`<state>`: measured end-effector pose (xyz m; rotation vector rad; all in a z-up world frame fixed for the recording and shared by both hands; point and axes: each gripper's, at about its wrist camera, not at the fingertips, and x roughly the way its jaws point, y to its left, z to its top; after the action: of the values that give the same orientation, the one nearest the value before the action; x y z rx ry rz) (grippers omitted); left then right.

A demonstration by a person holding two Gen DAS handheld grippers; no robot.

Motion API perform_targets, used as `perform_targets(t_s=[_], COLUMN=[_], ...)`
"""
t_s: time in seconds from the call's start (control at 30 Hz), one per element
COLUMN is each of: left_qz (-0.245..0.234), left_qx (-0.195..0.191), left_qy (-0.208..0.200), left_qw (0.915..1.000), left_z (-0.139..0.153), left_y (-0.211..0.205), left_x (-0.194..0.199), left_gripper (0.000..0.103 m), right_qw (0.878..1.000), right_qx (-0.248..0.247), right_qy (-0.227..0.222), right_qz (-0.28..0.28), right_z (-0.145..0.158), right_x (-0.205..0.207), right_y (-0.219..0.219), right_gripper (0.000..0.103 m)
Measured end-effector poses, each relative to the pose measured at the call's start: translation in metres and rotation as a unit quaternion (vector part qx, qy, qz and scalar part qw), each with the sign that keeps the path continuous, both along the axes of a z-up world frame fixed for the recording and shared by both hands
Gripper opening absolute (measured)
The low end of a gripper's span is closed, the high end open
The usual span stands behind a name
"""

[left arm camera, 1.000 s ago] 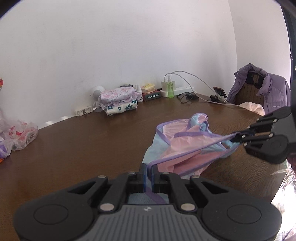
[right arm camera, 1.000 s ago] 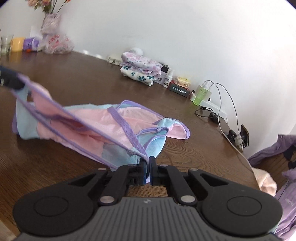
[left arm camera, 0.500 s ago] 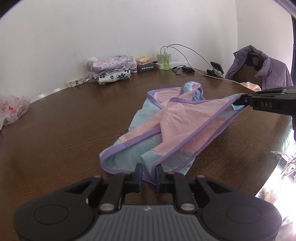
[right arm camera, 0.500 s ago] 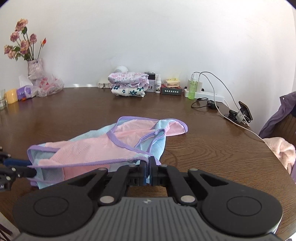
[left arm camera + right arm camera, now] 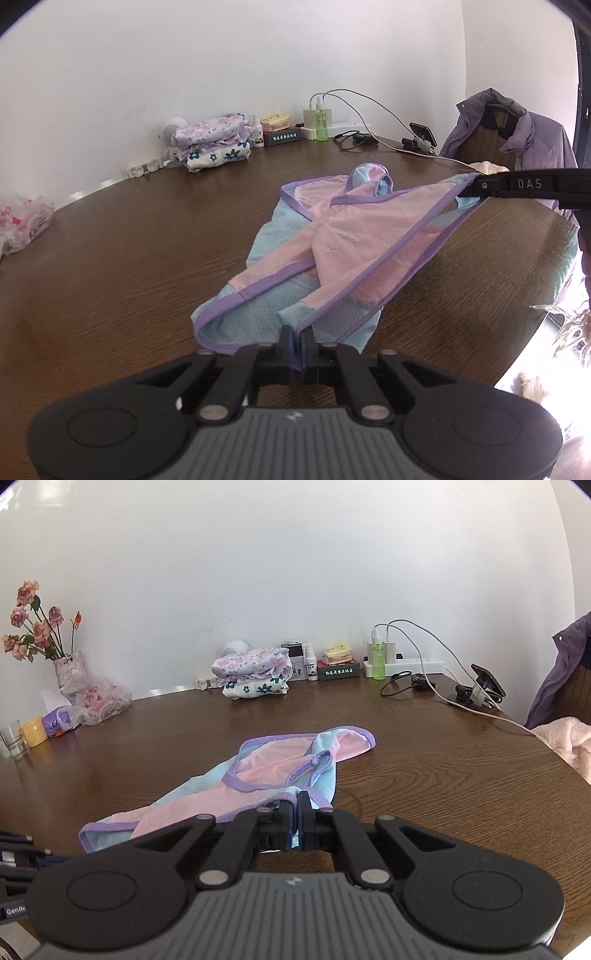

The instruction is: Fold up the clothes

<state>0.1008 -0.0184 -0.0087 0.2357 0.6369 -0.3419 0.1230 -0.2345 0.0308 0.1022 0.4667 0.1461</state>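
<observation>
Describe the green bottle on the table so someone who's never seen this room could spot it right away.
Look along the back edge of the brown table, against the white wall. Right of the folded floral clothes, beside the white power strip, stands the green bottle: the only translucent green thing there, with a white spray top.

Dark brown wood-grain tabletop (image 5: 424,775) with a rounded edge. A pink, blue and purple mesh garment (image 5: 280,771) lies on it. Behind the garment, by the wall, a stack of folded floral clothes (image 5: 255,677). Right of the stack: small bottles, a black box, a green bottle (image 5: 378,664), a white power strip (image 5: 413,664). Left of the stack: a plastic bag (image 5: 99,703), a vase of dried roses (image 5: 70,670), a glass.
</observation>
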Motion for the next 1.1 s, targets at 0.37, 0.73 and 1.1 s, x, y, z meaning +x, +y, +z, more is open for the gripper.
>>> perform_targets(t_s=[0.37, 0.73, 1.1], left_qz=[0.006, 0.014, 0.02], left_qx=[0.023, 0.021, -0.012], left_qy=[-0.012, 0.002, 0.017], left_qw=[0.9997, 0.9997, 0.9996], left_z=[0.0, -0.001, 0.002], left_y=[-0.004, -0.004, -0.005], left_x=[0.002, 0.002, 0.012], left_gripper=[0.002, 0.011, 0.002], right_qw=[0.982, 0.975, 0.996], right_qx=[-0.173, -0.205, -0.079], right_qy=[0.05, 0.025, -0.001], right_qz=[0.057, 0.087, 0.048], right_z=[-0.033, -0.023, -0.001], right_x=[-0.009, -0.009, -0.004], right_y=[0.041, 0.046, 0.02], right_gripper=[0.004, 0.002, 0.001])
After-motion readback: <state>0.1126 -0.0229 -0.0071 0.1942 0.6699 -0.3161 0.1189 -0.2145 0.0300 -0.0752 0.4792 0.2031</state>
